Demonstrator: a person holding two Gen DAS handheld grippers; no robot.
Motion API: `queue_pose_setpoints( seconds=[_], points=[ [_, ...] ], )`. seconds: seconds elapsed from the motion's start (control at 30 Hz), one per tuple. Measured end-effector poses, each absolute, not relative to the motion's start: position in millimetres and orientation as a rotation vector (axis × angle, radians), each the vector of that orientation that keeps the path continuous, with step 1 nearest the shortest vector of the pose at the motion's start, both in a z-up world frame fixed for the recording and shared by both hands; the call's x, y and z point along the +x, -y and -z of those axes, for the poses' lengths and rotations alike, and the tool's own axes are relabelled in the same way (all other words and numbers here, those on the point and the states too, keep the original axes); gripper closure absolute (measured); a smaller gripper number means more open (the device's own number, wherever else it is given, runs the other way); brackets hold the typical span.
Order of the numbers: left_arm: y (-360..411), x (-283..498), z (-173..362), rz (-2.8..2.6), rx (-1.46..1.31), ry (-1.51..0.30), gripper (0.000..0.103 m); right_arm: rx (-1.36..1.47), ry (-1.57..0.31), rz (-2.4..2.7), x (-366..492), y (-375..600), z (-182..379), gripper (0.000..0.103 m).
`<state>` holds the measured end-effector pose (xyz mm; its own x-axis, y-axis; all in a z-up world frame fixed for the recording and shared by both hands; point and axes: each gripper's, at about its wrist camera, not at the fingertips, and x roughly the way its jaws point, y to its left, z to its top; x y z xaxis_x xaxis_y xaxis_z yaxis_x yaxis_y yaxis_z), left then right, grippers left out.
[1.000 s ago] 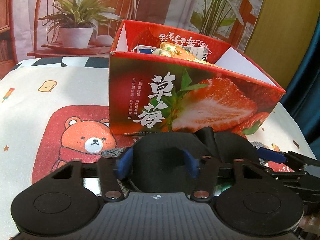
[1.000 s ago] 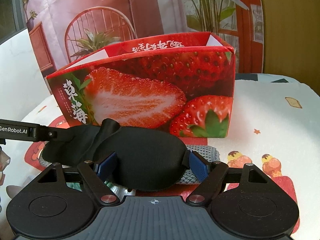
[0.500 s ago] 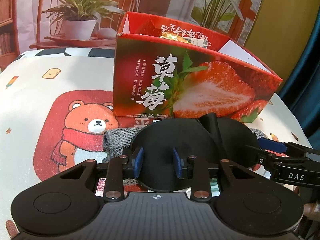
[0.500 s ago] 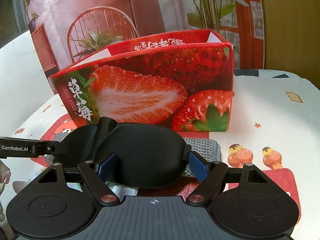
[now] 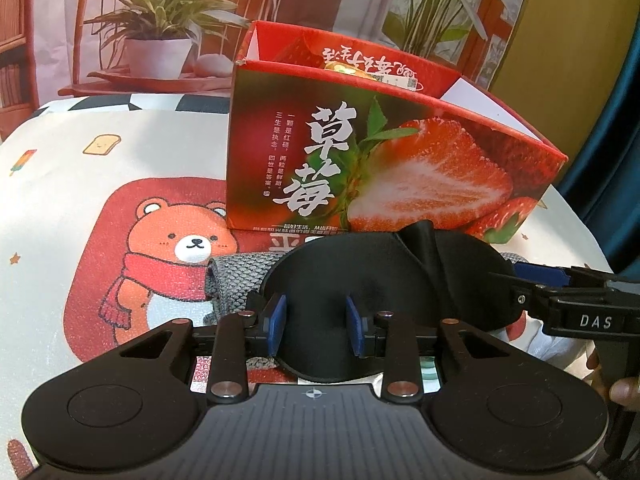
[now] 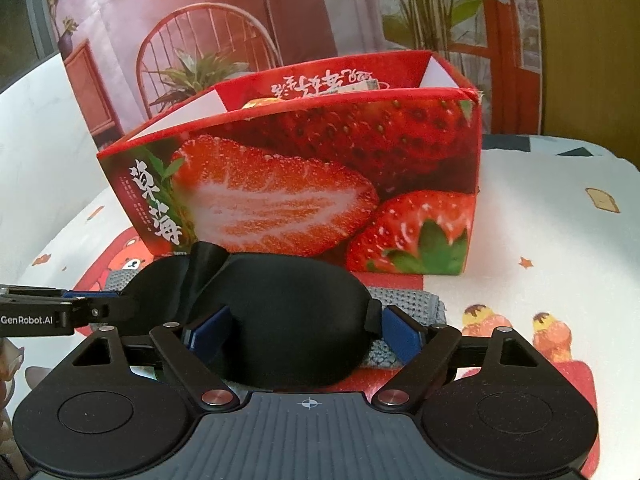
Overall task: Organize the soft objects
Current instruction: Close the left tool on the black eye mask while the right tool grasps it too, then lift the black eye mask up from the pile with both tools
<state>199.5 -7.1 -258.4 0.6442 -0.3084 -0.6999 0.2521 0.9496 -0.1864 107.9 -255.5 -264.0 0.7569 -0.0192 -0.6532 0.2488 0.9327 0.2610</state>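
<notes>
Warm indoor light, sharp focus; fisheye bending, dark corners

Sleep mask (image 5: pixel 384 280): black, padded, smooth satin, with a strap folded up at its middle; its two ends sit between the blue fingers (image 5: pixel 277 324) of either gripper. Grey knit cloth (image 5: pixel 236 276): folded flat, under the mask and past the fingertips. Strawberry box (image 5: pixel 360 160): open-topped, upright beyond the fingers, yellow items inside.
</notes>
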Motion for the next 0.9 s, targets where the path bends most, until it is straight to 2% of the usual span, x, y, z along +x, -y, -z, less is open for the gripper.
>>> queue_pose_setpoints(
  seconds=[0.13, 0.6, 0.77, 0.9],
  points=[
    [6, 200, 257, 0.321, -0.082, -0.814, 0.068, 0.4, -0.709, 0.133, 109, 261, 268, 0.022],
    [0, 195, 242, 0.275, -0.084, -0.777, 0.055, 0.366, -0.7, 0.094, 103, 249, 262, 0.044],
    [-6, 189, 240, 0.268, -0.096, -0.776, 0.055, 0.357, -0.7, 0.084, 102, 245, 261, 0.046],
    [-16, 181, 240, 0.255, -0.108, -0.78, 0.05, 0.361, -0.699, 0.086, 100, 245, 262, 0.046]
  ],
)
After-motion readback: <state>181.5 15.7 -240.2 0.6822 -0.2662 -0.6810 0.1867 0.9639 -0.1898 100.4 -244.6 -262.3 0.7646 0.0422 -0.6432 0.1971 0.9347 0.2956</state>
